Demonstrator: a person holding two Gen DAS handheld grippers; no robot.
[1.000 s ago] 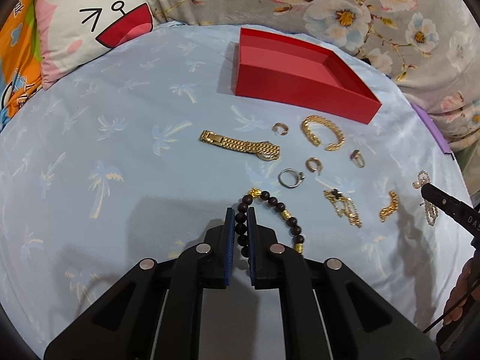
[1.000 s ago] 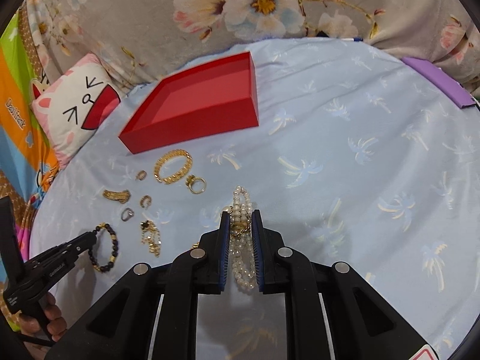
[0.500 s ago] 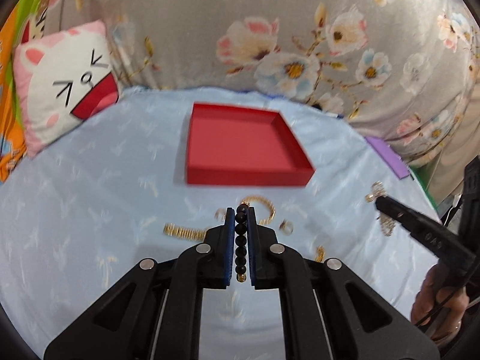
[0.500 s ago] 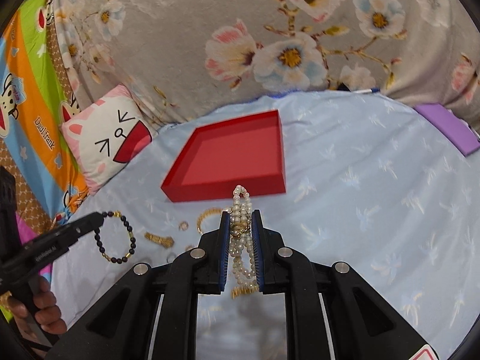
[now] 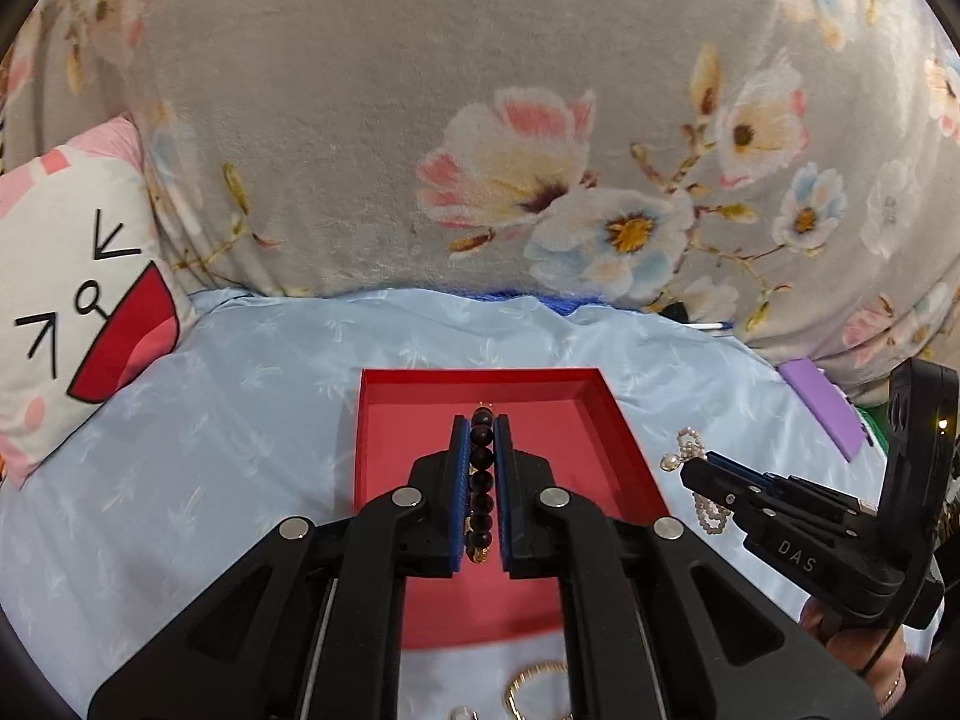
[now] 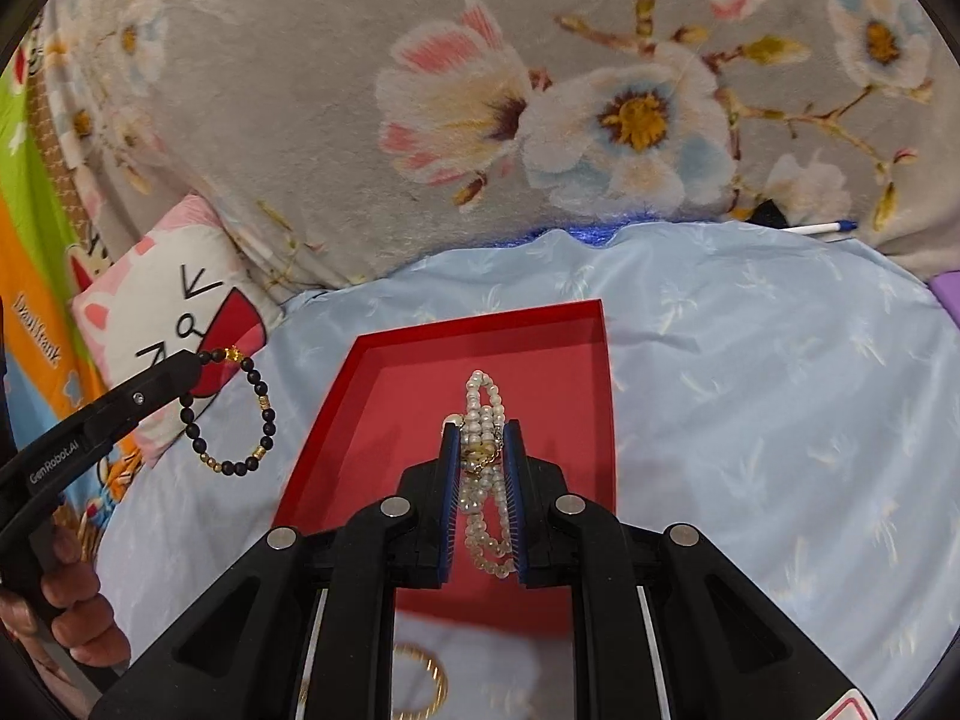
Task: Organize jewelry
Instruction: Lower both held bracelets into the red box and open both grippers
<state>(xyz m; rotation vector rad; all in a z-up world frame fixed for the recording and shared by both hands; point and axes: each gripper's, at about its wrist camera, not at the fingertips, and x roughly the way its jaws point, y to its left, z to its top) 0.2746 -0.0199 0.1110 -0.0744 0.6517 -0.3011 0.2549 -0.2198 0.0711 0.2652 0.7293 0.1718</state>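
Beads hang over the red tray (image 5: 384, 420): our left gripper (image 5: 480, 438) clamps the dark bead bracelet (image 5: 482, 480). Our right gripper (image 6: 482, 450) pinches the pearl strand (image 6: 483, 414).

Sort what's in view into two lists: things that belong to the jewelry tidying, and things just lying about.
Part of the job:
- dark bead bracelet, held by left gripper
- pearl bracelet, held by right gripper
- red tray
- gold bangle

Lying about:
- cat pillow
- floral blanket
- pen
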